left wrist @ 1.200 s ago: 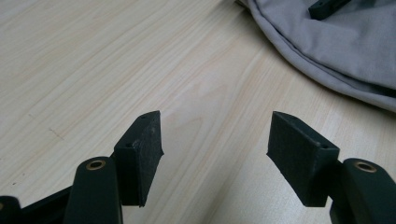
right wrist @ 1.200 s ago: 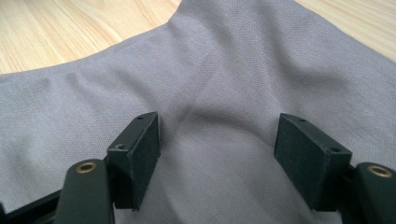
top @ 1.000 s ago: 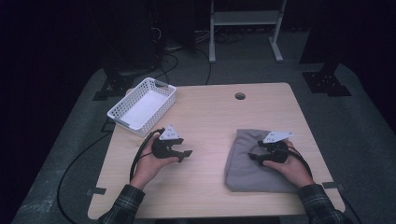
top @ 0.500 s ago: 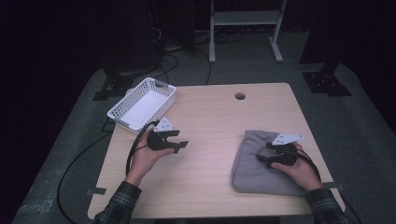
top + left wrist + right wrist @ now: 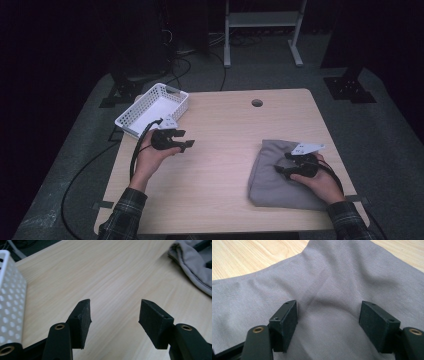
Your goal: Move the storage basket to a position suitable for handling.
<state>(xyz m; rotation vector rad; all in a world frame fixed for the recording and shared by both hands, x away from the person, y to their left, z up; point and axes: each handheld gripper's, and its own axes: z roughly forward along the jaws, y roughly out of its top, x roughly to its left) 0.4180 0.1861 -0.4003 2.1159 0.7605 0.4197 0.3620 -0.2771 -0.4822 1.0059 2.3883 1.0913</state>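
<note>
A folded grey cloth (image 5: 272,187) lies on the near right part of the wooden table (image 5: 225,130). My right gripper (image 5: 281,163) rests over the cloth, its jaws open with flat fabric (image 5: 332,277) beneath them and nothing pinched. My left gripper (image 5: 186,139) hovers above the left side of the table, just in front of the white basket (image 5: 150,107). Its jaws stand apart over bare wood (image 5: 115,290), have just been closing a little, and have nothing between them. In the left gripper view the cloth's edge (image 5: 192,262) shows at the upper right.
The white perforated basket's wall (image 5: 10,302) stands close to my left gripper's left jaw. A small round hole (image 5: 257,103) sits near the table's far edge. Cables trail off the table's left side, and a metal stand (image 5: 262,20) is on the floor behind.
My left hand has lifted and moved away from me toward the basket. The right hand has stayed on the cloth.
</note>
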